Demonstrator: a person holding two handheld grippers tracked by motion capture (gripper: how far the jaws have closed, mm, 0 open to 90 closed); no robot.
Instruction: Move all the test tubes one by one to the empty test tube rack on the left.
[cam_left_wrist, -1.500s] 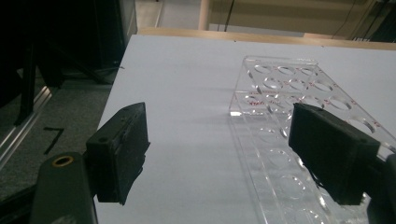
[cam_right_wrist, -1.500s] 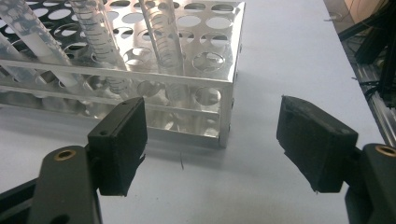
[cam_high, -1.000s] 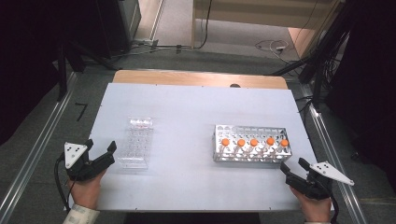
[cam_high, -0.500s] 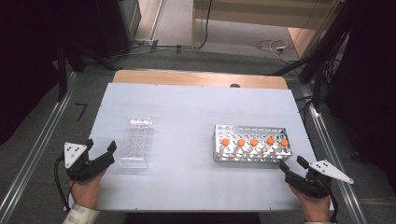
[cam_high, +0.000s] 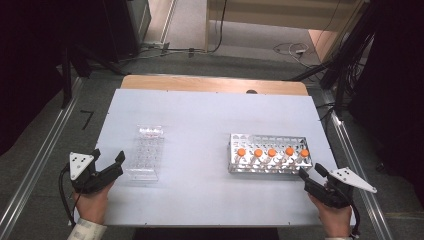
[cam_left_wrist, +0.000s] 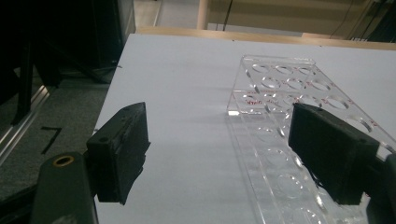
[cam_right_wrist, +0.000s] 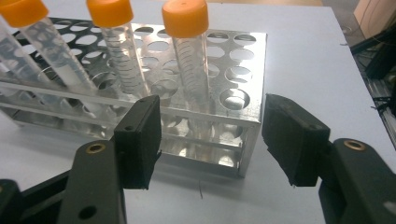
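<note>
A metal rack stands right of centre on the white table and holds several clear tubes with orange caps in its near row. My right gripper rests just before the rack's near right corner. Its jaws have just been closing, with nothing between them; the rack and the rightmost tube stand just beyond. An empty clear plastic rack lies at the left. My left gripper sits open beside its near end, and one jaw overlaps the clear rack.
A wooden strip runs along the table's far edge. Metal rails flank both sides of the table. Dark equipment and cables lie on the floor behind.
The right gripper's jaws stand a little closer together than before. Both hands and both racks stay where they were.
</note>
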